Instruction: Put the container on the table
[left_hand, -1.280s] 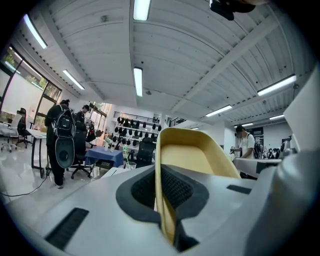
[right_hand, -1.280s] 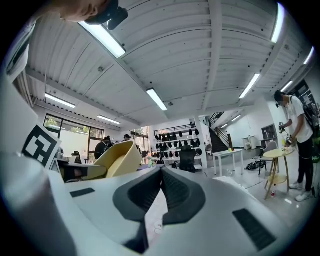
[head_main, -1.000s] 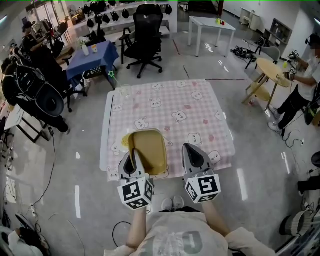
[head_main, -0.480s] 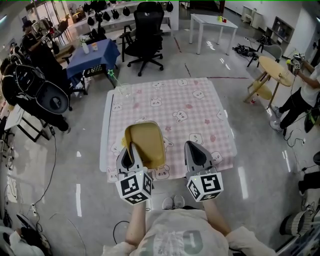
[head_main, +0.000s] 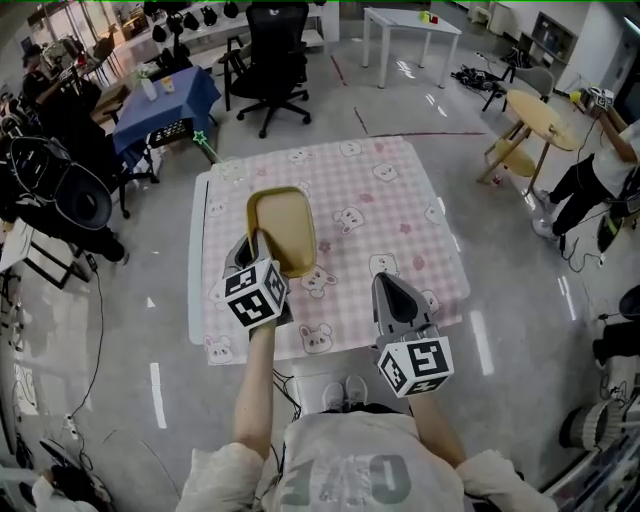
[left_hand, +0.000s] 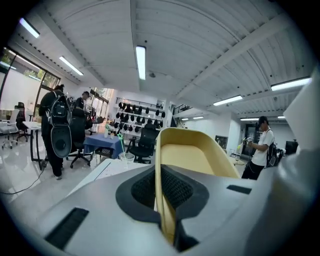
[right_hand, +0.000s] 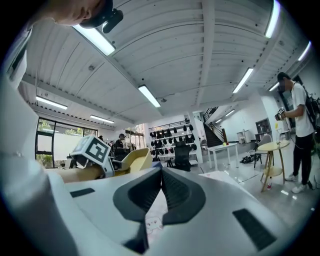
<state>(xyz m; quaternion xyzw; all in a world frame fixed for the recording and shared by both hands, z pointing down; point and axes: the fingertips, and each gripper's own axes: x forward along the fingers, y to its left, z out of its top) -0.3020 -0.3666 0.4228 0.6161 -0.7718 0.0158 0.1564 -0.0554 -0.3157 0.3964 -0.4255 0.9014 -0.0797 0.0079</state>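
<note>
A shallow yellow container (head_main: 282, 228) hangs over the left half of the table (head_main: 400, 200), which wears a pink checked cloth with bear prints. My left gripper (head_main: 252, 245) is shut on the container's near rim; in the left gripper view the thin rim (left_hand: 161, 200) is pinched between the dark pads, and the container (left_hand: 192, 155) stretches away beyond them. My right gripper (head_main: 390, 287) stays over the table's near edge, to the right, shut with nothing in it (right_hand: 161, 175). From the right gripper view the container (right_hand: 134, 160) and the left gripper's marker cube (right_hand: 92, 149) show at the left.
A clear cup (head_main: 228, 170) stands at the table's far left corner. Beyond the table are a black office chair (head_main: 268, 60), a blue-covered table (head_main: 165, 105) and a white table (head_main: 410, 25). A round wooden table (head_main: 540, 110) and a person (head_main: 600, 170) are at the right.
My left gripper has carried the container forward, from the table's near edge to over its left middle. The right gripper has hardly shifted.
</note>
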